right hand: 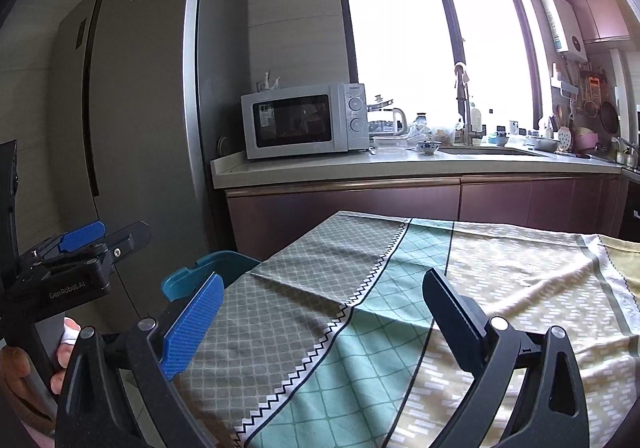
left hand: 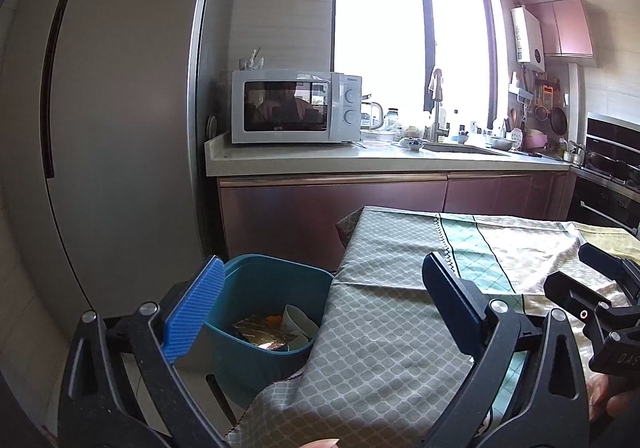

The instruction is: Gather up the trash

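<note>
Both claws spread wide, empty: left claw [left hand: 320,300] above the rounded teal plastic bin [left hand: 256,284] beside the tabletop [left hand: 400,248], crumpled trash [left hand: 268,334] inside; right claw [right hand: 324,312] over patterned cloth [right hand: 500,288].

Microwave [left hand: 295,106] on counter [left hand: 360,160]; fridge [left hand: 120,108]

A table [right hand: 304,248] is covered by a cloth [right hand: 500,288] in grey, green and yellow panels, draping over its near-left edge. A teal bin [left hand: 256,360] holding wrappers [left hand: 264,336] stands on the floor [left hand: 132,380] just beside the table.
</note>
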A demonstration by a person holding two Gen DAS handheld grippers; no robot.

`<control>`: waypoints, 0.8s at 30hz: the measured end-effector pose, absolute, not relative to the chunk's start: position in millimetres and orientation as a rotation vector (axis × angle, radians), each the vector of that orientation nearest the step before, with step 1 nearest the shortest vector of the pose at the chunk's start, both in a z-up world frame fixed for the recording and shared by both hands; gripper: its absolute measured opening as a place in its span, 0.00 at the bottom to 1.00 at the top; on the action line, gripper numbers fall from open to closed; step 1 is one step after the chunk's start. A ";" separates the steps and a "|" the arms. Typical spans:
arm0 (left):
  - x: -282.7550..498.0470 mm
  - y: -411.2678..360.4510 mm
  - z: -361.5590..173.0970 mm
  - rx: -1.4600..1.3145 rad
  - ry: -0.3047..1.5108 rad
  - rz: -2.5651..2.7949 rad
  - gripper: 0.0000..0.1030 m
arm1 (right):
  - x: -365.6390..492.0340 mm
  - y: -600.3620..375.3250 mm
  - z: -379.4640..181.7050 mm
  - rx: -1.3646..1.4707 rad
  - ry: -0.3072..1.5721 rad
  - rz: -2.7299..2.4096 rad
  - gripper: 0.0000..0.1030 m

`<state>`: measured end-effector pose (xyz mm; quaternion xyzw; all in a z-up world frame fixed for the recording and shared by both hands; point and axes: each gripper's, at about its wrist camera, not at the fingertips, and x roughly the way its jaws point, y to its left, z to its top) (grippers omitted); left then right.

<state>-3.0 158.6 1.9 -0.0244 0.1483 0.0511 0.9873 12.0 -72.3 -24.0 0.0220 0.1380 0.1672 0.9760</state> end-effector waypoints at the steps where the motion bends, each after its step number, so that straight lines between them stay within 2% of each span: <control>1: -3.0 156.2 0.9 -0.046 0.299 0.104 0.95 | 10.7 -74.3 -24.1 0.043 0.274 0.324 0.94; 24: 5.2 114.9 -5.7 0.001 0.284 0.053 0.95 | -13.1 -114.7 -32.0 0.061 0.234 0.150 0.94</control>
